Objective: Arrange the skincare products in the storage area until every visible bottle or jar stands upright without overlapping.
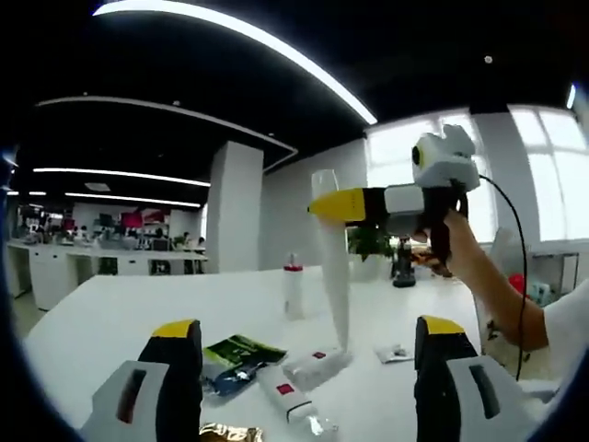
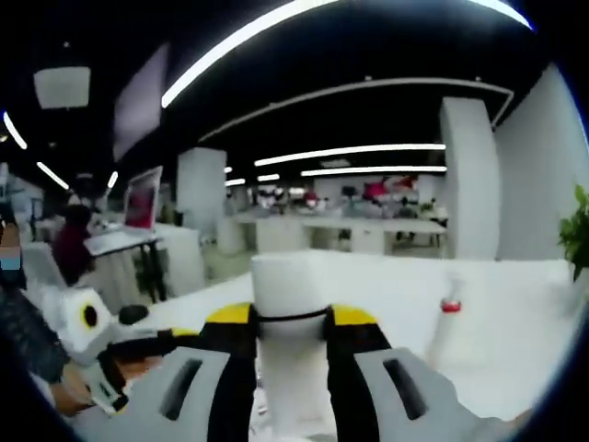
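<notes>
A tall white tube (image 1: 335, 276) stands cap-down on the white table (image 1: 120, 313). My right gripper (image 1: 324, 204) comes in from the right, held by a hand, and is shut on the tube near its flat top end. In the right gripper view the yellow-tipped jaws of that gripper (image 2: 293, 318) pinch the white tube (image 2: 290, 285) between them. My left gripper (image 1: 308, 327) is open above the near table with nothing between its jaws. A small white bottle with a red cap (image 1: 293, 287) stands upright behind the tube. Two white tubes with red labels (image 1: 313, 365) (image 1: 286, 394) lie flat.
A green sachet (image 1: 241, 354) and a gold foil packet (image 1: 230, 433) lie near my left jaw. A small flat packet (image 1: 396, 353) lies right of the tube. The red-capped bottle (image 2: 448, 327) shows at the right. Office desks and pillars stand beyond the table.
</notes>
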